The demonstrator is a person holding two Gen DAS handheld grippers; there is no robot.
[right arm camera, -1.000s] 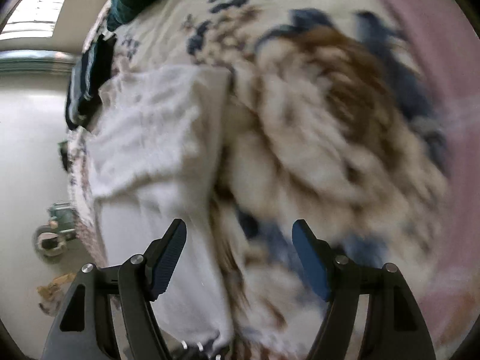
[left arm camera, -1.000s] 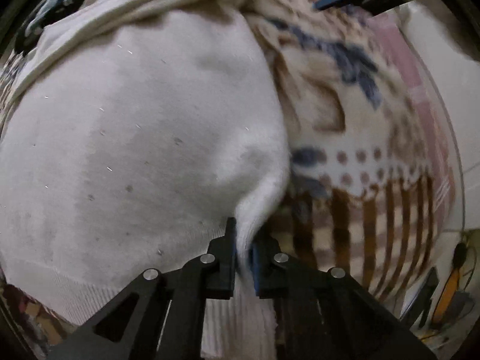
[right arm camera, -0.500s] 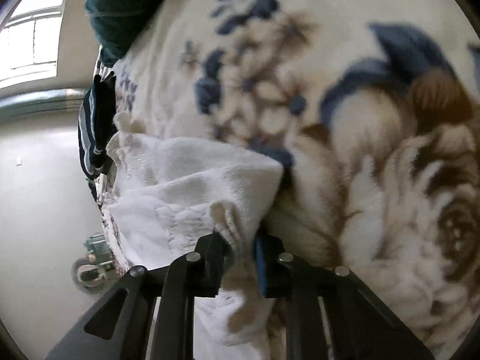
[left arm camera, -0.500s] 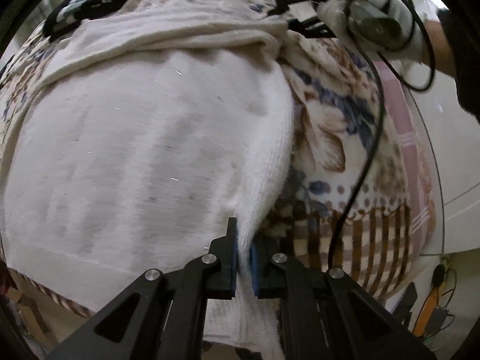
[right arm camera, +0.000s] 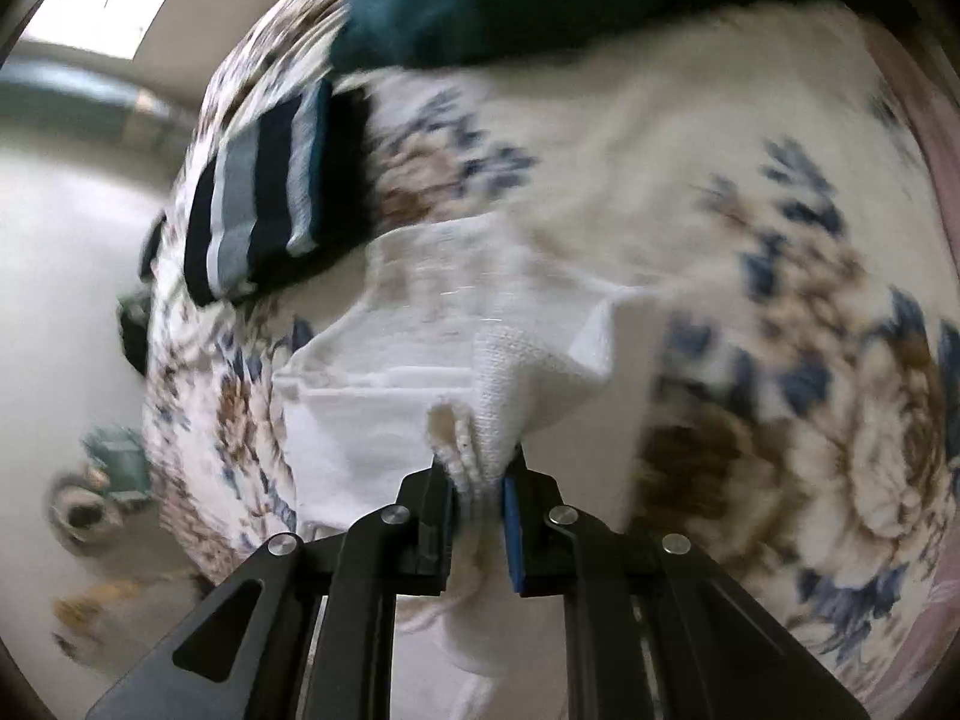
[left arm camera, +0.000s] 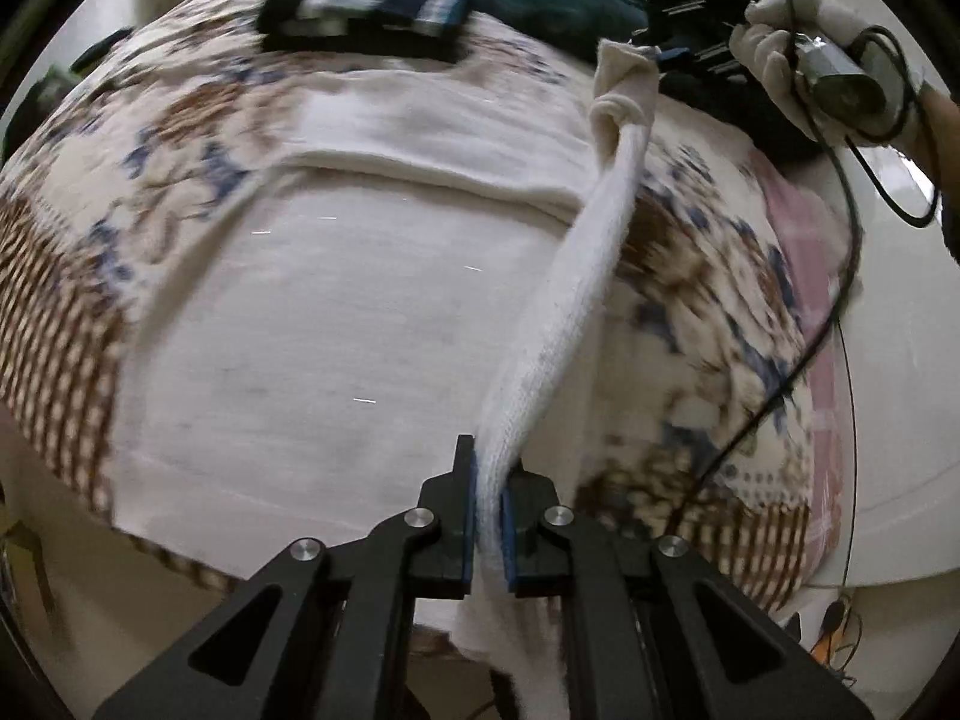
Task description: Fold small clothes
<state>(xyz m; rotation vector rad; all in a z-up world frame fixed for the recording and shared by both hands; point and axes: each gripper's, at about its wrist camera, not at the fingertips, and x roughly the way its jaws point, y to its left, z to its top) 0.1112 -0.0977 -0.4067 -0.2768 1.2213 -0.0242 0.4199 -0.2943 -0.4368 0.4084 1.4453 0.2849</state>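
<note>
The white knit garment [left arm camera: 336, 324] lay spread flat over the floral blanket [left arm camera: 708, 300], filling the middle of the left wrist view. The left gripper [left arm camera: 489, 516] was clamped on the garment's right edge at 6 o'clock, its jaws pressed tight against the fabric. From there the edge rose as a taut band toward 1 o'clock, where the right gripper [left arm camera: 666, 54], carried by a white-gloved hand [left arm camera: 804, 60], pinched the far corner clear of the blanket. In the right wrist view the right gripper [right arm camera: 480, 510] was closed on a bunched ribbed corner of the garment [right arm camera: 384, 420] at 6 o'clock. A folded navy-and-grey striped cloth [right arm camera: 264, 186] sat on the blanket at 10 o'clock, just beyond the garment. A dark teal cloth [right arm camera: 480, 0] lay at 12 o'clock.
</note>
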